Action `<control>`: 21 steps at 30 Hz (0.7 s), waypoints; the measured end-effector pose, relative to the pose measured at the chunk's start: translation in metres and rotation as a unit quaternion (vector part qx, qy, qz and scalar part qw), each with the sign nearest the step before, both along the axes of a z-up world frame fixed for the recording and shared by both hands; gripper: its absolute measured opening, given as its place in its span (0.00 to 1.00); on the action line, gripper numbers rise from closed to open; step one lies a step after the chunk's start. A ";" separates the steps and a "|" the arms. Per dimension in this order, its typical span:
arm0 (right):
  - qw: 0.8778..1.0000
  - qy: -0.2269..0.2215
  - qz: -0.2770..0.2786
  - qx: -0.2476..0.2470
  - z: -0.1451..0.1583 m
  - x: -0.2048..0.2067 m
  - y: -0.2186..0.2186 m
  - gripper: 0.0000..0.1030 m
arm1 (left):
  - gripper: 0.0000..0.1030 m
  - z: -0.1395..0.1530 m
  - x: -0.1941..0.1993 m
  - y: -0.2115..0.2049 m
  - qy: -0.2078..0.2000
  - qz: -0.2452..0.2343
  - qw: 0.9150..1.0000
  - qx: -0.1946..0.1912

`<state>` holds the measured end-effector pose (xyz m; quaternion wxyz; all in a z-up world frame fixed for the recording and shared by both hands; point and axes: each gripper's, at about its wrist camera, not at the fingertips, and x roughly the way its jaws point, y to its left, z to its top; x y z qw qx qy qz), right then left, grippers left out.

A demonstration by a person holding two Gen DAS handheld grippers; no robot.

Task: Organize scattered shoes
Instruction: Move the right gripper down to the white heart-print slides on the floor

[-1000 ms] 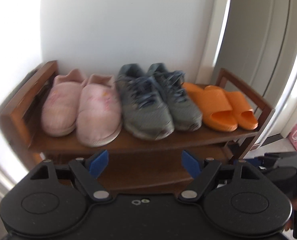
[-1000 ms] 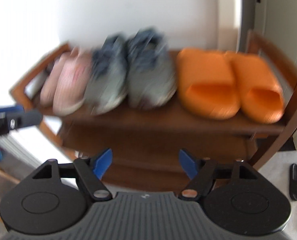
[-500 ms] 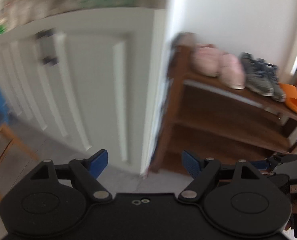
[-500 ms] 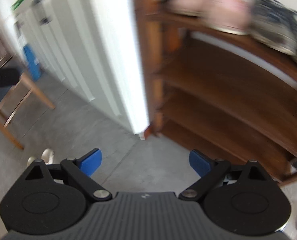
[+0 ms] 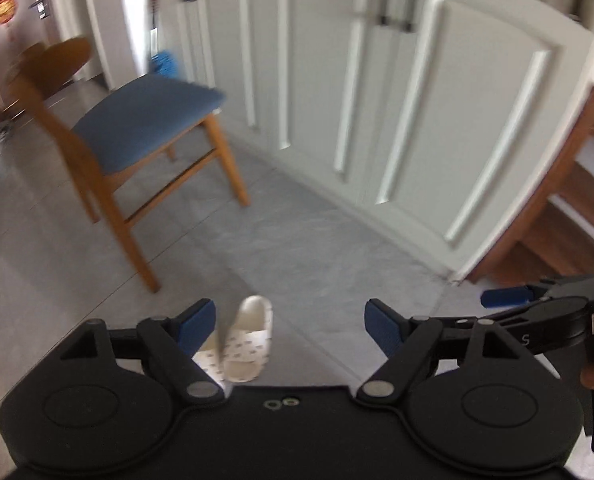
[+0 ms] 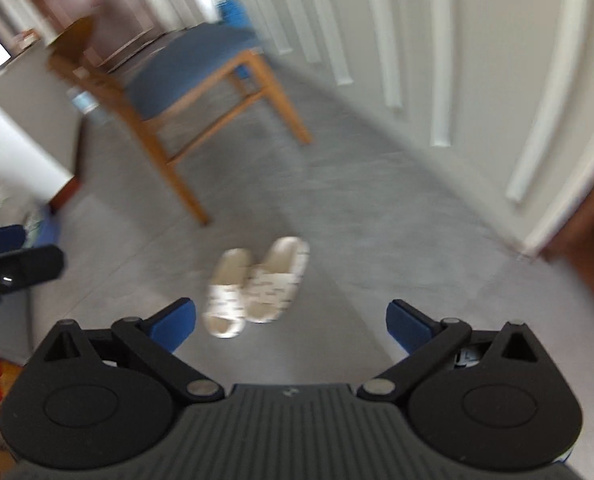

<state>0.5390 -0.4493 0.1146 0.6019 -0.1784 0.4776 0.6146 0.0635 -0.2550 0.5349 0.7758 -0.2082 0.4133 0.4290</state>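
Right wrist view: right tongs (image 6: 291, 316) opening, empty, left tongs (image 5: 289, 320) wide, empty; probably reaching for near white slippers (image 6: 257, 286) on floor (image 6: 397, 248).

Grey floor (image 6: 377, 220): 2 slippers (image 6: 257, 286), chair (image 6: 185, 80)

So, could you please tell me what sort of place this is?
Probably a home entryway or hallway: grey tiled floor, white panelled cabinet doors, a wooden chair with a blue seat, and cream patterned slippers on the floor.
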 end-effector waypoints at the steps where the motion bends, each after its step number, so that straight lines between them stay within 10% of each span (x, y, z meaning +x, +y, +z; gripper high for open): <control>1: 1.000 0.003 0.024 -0.003 -0.005 -0.014 0.020 1.00 | 0.79 -0.003 -0.004 0.011 0.003 0.010 1.000 -0.004; 9: 0.989 0.009 0.140 -0.056 -0.062 -0.106 0.164 1.00 | 0.79 -0.033 -0.033 0.078 0.007 0.087 0.996 0.008; 21: 0.986 0.061 0.080 -0.133 -0.201 -0.212 0.206 0.99 | 0.80 -0.154 -0.112 0.161 0.000 0.088 0.996 -0.034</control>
